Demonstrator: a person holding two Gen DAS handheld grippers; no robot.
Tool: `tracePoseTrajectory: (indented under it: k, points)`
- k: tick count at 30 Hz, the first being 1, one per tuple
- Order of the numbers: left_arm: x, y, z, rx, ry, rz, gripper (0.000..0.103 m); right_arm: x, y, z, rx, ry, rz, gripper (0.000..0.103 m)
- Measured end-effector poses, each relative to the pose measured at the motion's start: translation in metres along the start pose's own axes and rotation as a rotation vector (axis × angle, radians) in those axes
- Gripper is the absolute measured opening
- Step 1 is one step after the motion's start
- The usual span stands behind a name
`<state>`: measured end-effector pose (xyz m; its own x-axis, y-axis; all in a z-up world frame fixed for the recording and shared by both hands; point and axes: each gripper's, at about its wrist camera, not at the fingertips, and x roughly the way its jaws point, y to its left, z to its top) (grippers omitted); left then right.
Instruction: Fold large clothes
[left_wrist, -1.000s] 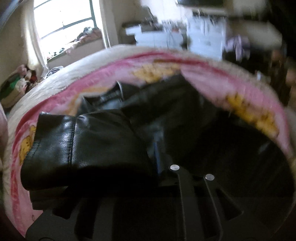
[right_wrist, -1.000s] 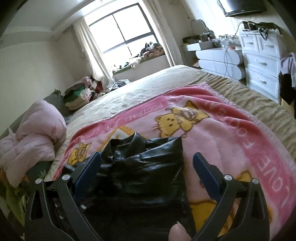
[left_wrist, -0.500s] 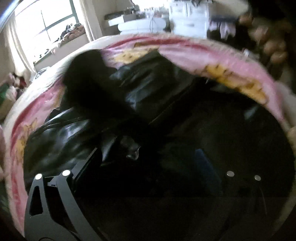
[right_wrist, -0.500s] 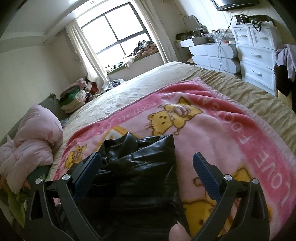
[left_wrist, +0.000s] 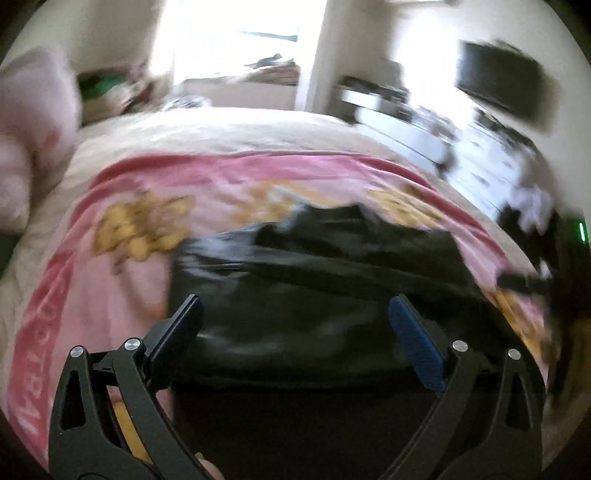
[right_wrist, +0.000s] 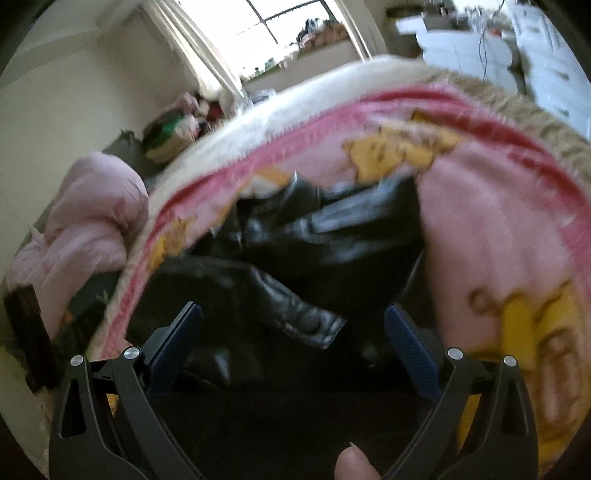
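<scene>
While black leather jacket (left_wrist: 325, 295) lies bunched at blanket (left_wrist: 110, 295) centre, partly folded, left gripper (left_wrist: 295, 325) gapes empty above it; right gripper (right_wrist: 291, 332) likewise spread, cuff tab (right_wrist: 310, 325) at 12 o'clock. Remaining: final folds, flattening.

Jacket (left_wrist: 325, 291): lay folded on the blanket (left_wrist: 110, 295), at the near part of the bed (left_wrist: 229, 129).
Blanket: lay spread over the bed's near half; the bed's bare cover ran on behind it.
Left gripper (left_wrist: 295, 321): hung over the jacket's near edge, its fingers (left_wrist: 181, 332) standing wide apart, nothing between them.
Right gripper (right_wrist: 291, 328): hung over the jacket, its fingers (right_wrist: 410, 343) wide apart on either side of a strap (right_wrist: 295, 314) lying across the folds.
Pillow (right_wrist: 88, 229): lay left of the blanket, at the bed's left edge.
Window (right_wrist: 291, 29): stood behind the bed.
Drawers (right_wrist: 546, 66): stood right of the bed, at the far wall.
</scene>
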<state>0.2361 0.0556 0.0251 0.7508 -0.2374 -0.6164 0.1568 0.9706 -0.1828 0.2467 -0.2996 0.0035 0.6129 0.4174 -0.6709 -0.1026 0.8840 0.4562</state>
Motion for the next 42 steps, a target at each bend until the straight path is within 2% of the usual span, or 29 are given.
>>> tracePoseTrajectory:
  k: [1,3,5,6,7,8,10,11,12,13,14,17,20,23,25,28,33,35,38,39,42]
  points:
    - [0.004,0.012,0.002,-0.041,0.002,0.012,0.094,0.007,0.000,-0.002,0.009,0.017,-0.001,0.085]
    - [0.007,0.032,0.004,-0.106,0.005,0.029,0.094,0.027,-0.003,-0.008,0.056,0.067,0.009,0.077]
    - [0.011,0.044,0.005,-0.150,0.010,0.033,0.094,0.042,-0.005,-0.014,0.107,0.099,0.055,0.065]
    - [0.012,0.047,0.006,-0.162,0.007,0.035,0.094,0.045,-0.005,-0.016,0.117,0.097,0.057,0.053]
    - [0.010,0.049,0.005,-0.167,0.002,0.036,0.094,0.044,-0.001,-0.017,0.093,0.074,0.029,0.027]
    - [0.011,0.050,0.006,-0.172,-0.004,0.033,0.094,0.042,0.003,-0.016,0.056,0.054,0.024,0.019]
    - [0.016,0.052,0.007,-0.163,-0.016,0.062,0.092,0.031,0.012,-0.013,0.002,0.000,0.063,0.013]
    - [0.020,0.055,0.007,-0.160,-0.013,0.077,0.080,0.022,0.021,-0.011,-0.034,-0.037,0.070,0.011]
    - [0.023,0.056,0.008,-0.163,-0.005,0.073,0.070,0.014,0.029,-0.008,-0.079,-0.073,0.069,0.010]
    - [0.026,0.058,0.008,-0.176,-0.003,0.062,0.051,0.004,0.037,-0.005,-0.132,-0.111,0.052,0.010]
    - [0.029,0.058,0.009,-0.184,0.000,0.051,0.041,-0.001,0.042,-0.003,-0.168,-0.133,0.038,0.010]
    - [0.037,0.046,0.010,-0.143,0.016,0.013,0.029,-0.012,0.054,0.008,-0.267,-0.177,-0.016,0.010]
    - [0.048,0.037,0.006,-0.117,0.048,-0.011,0.029,-0.011,0.053,0.013,-0.309,-0.180,-0.088,0.010]
    - [0.069,0.030,-0.005,-0.083,0.140,-0.040,0.029,-0.005,0.043,0.015,-0.298,-0.165,-0.125,0.010]
    - [0.082,0.026,-0.016,-0.035,0.190,-0.029,0.029,-0.003,0.037,0.014,-0.288,-0.156,-0.134,0.010]
    - [0.091,0.030,-0.023,-0.052,0.216,-0.050,0.028,0.001,0.033,0.012,-0.280,-0.139,-0.134,0.010]
    - [0.091,0.039,-0.024,-0.096,0.226,-0.095,0.028,0.014,0.033,0.010,-0.301,-0.114,-0.196,0.010]
    - [0.091,0.037,-0.024,-0.082,0.226,-0.080,0.028,0.023,0.029,0.008,-0.293,-0.082,-0.228,0.014]
    - [0.090,0.030,-0.023,-0.056,0.227,-0.052,0.028,0.029,0.021,0.006,-0.263,-0.040,-0.273,0.031]
    - [0.091,0.030,-0.023,-0.054,0.228,-0.048,0.028,0.024,0.019,0.007,-0.239,-0.051,-0.273,0.039]
    - [0.091,0.033,-0.022,-0.075,0.232,-0.057,0.028,0.006,0.020,0.011,-0.191,-0.113,-0.238,0.044]
